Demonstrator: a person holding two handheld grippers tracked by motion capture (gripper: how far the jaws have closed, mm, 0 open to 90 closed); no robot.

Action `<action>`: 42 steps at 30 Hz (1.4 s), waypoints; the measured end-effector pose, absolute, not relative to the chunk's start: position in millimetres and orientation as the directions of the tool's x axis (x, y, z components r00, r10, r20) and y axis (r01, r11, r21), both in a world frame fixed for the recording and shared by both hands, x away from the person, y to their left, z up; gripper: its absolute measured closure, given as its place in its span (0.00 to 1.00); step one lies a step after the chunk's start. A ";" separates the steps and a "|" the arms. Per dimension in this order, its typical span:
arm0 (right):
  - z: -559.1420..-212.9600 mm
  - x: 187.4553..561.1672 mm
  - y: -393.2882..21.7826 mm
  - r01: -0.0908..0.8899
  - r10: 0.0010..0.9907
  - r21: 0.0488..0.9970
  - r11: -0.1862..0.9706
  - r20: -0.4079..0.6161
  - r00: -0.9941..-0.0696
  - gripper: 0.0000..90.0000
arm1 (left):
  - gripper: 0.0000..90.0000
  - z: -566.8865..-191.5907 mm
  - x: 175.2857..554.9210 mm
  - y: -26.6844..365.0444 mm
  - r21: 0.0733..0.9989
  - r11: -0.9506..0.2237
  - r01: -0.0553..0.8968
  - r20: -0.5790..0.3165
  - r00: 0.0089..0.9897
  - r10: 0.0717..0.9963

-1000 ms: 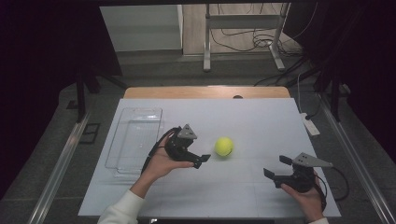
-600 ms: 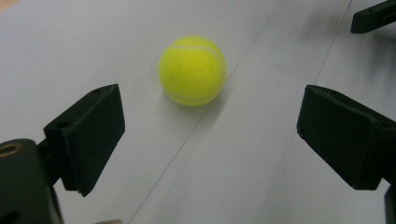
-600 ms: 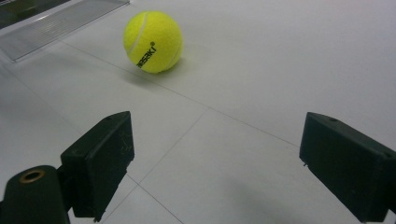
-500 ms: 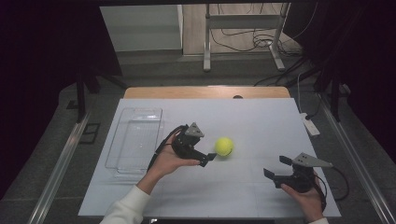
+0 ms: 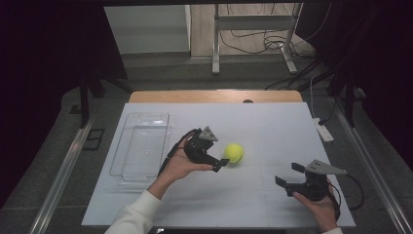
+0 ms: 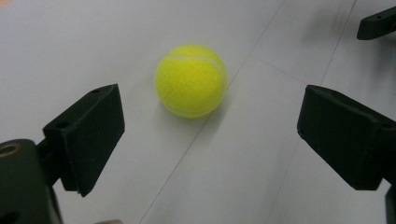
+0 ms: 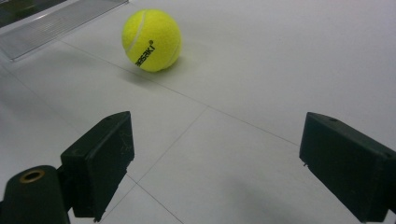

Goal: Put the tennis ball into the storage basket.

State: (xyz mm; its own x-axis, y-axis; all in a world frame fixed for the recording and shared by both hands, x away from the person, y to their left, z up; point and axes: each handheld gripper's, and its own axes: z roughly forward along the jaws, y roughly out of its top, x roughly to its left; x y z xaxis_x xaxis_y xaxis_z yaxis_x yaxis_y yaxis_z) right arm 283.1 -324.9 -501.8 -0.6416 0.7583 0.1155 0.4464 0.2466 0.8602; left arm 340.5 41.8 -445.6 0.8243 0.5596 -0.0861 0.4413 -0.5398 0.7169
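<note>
The tennis ball [image 5: 234,152] lies on the white bench [image 5: 272,131], right of the clear tray [image 5: 141,146]; the left gripper [image 5: 220,164] is closing in, jaws wide apart, ball just ahead and untouched; next, it seems, is to ease forward until the jaws straddle it, then squeeze. The right gripper [image 5: 287,179] waits well apart, jaws open and empty; its own view shows black lettering on the ball, absent from the left gripper view.

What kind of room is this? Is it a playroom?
Probably a lab or workshop, not a playroom. A white table stands on a grey floor with loose cables and a metal stand behind it, and a person's hands hold black grippers near a tennis ball.
</note>
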 end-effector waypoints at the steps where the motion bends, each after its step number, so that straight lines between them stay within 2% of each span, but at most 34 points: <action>1: -501.8 283.1 -324.9 0.446 0.758 0.860 0.247 0.115 -0.642 0.11 | 0.10 -445.8 341.0 40.9 0.717 -0.539 0.442 -0.087 0.824 0.561; 19: -502.4 283.4 -325.1 0.446 0.760 0.860 0.248 0.112 -0.640 0.11 | 0.09 -450.9 354.9 30.2 0.696 -0.557 0.454 -0.094 0.826 0.555; 42: -503.2 283.9 -325.8 0.452 0.760 0.858 0.244 0.121 -0.639 0.11 | 0.06 -459.4 391.1 3.1 0.637 -0.587 0.499 -0.158 0.831 0.534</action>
